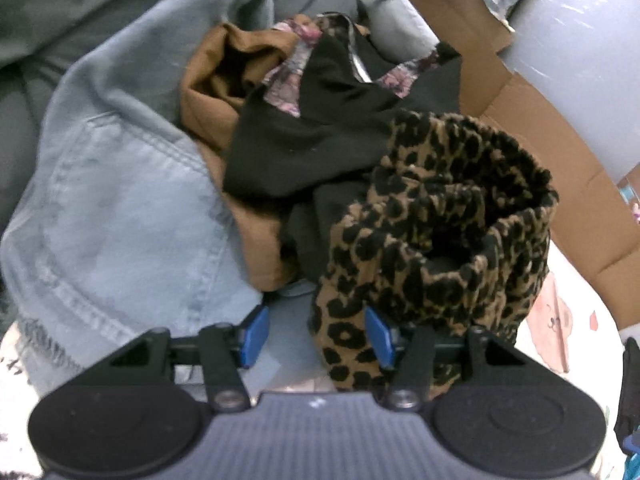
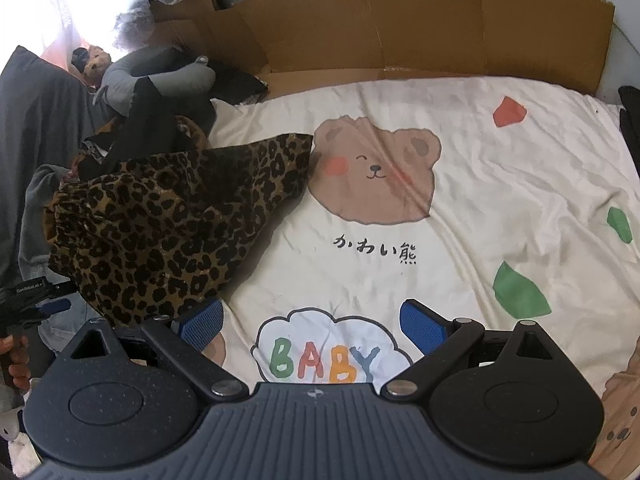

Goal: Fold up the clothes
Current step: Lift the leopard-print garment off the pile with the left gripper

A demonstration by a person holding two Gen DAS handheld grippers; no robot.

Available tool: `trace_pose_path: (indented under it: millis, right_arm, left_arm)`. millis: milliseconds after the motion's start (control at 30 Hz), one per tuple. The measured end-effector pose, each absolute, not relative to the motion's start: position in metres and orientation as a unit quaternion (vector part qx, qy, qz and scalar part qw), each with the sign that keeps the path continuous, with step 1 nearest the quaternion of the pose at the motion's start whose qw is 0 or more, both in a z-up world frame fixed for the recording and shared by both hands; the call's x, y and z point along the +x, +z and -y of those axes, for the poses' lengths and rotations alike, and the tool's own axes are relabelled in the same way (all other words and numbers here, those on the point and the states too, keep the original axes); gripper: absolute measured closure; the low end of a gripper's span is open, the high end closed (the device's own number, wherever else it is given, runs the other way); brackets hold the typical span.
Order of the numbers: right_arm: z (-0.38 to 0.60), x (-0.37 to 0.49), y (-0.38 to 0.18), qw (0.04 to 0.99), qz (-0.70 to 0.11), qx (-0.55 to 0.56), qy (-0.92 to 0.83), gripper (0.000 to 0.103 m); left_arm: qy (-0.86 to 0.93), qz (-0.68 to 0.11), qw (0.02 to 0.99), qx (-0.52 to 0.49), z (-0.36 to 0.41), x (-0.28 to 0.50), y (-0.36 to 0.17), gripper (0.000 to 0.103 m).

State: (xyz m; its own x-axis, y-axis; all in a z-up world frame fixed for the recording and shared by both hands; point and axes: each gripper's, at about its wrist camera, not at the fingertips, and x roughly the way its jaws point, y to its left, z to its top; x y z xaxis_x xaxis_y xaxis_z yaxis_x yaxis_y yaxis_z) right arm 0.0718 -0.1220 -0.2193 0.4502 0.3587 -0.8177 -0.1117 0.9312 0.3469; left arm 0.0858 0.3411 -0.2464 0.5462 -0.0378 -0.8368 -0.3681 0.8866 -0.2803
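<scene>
A leopard-print garment (image 1: 432,216) lies bunched on top of a clothes pile, and in the right wrist view it (image 2: 160,216) spreads onto the bed sheet (image 2: 500,184). My left gripper (image 1: 316,336) is low over the pile. A flap of the leopard fabric sits between its jaws against the right pad (image 1: 378,336). The left pad (image 1: 254,336) stands apart from the cloth, so nothing is clamped. My right gripper (image 2: 314,324) hovers wide open over the "BABY" cloud print with nothing between its fingers. The leopard hem reaches its left pad (image 2: 204,320).
The pile also holds pale blue denim (image 1: 112,200), a black garment (image 1: 320,132) and a brown one (image 1: 212,80). Cardboard (image 2: 400,20) lines the far side of the bed. A grey neck pillow (image 2: 160,72) and a plush toy (image 2: 94,60) lie at the back left. A hand (image 2: 16,360) shows at the left edge.
</scene>
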Motion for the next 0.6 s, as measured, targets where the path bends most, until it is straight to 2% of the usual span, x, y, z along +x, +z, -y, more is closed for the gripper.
trace_pose_path:
  millis: [367,433,533,567,600]
  right_arm:
    - [0.112,0.072,-0.224,0.838,-0.51,0.122,0.153,0.005]
    - [0.112,0.072,-0.224,0.837,-0.51,0.124,0.155,0.005]
    - [0.111,0.074,-0.223,0.837,-0.509,0.126,0.16,0.005]
    - [0.11,0.074,-0.223,0.837,-0.507,0.126,0.163,0.005]
    - [0.109,0.073,-0.222,0.838,-0.505,0.125,0.166,0.005]
  left_arm:
    - [0.052,-0.467,0.856,-0.213,-0.324,0.111,-0.266,0.044]
    - [0.047,-0.467,0.857,-0.214,-0.322,0.111,-0.268,0.047]
    - [0.04,-0.47,0.855,-0.213,-0.319,0.108,-0.267,0.068]
    - [0.036,-0.472,0.854,-0.214,-0.318,0.107,-0.266,0.08]
    - [0.028,-0.472,0.854,-0.217,-0.316,0.104,-0.263,0.087]
